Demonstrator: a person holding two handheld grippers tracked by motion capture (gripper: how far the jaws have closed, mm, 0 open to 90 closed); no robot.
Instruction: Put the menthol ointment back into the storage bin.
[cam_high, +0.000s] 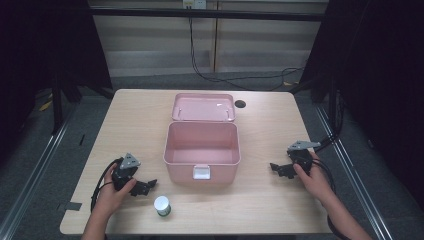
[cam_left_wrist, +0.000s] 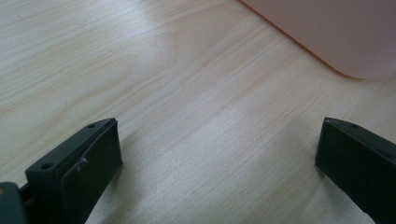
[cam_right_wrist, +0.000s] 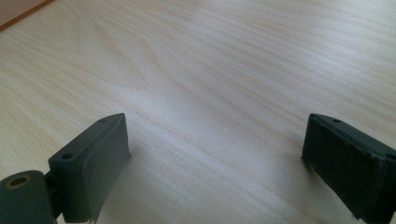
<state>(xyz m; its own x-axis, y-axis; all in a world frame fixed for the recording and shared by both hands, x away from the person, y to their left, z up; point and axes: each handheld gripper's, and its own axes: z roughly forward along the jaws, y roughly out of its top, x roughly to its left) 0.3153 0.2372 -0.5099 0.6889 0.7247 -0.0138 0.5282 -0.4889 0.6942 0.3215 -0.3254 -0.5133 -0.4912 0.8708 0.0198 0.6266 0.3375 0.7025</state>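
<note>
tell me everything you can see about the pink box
The pink box looks like smooth plastic, rectangular with rounded corners. Its hinged lid is open, swung back and leaning away at the far side, its inside facing up. The inside looks empty. A white latch sits on the near wall. It stands upright mid-table, nothing touching it but the tabletop. A corner shows in the left gripper view.
</note>
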